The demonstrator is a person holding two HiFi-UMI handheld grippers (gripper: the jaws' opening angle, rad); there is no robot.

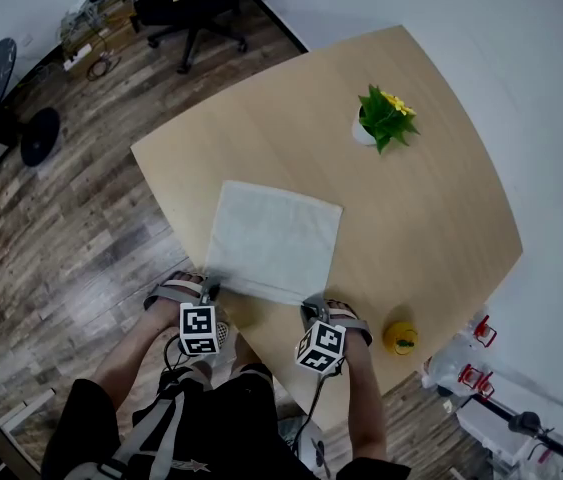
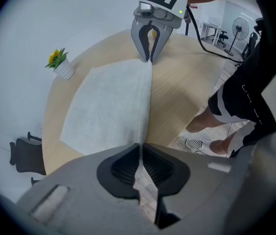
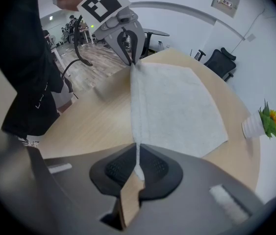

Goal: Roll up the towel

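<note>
Left gripper [image 2: 140, 147] and right gripper [image 3: 137, 150] each clamp a near corner of the towel [image 1: 274, 236] (its edge stretched between them) on the surface [image 1: 431, 203].

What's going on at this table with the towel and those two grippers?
A person has pinched the near edge of the white towel with both tools: left gripper on one corner, right gripper on the other. The towel lies spread out on the wooden table, not yet rolled. A potted plant stands beyond it.
</note>
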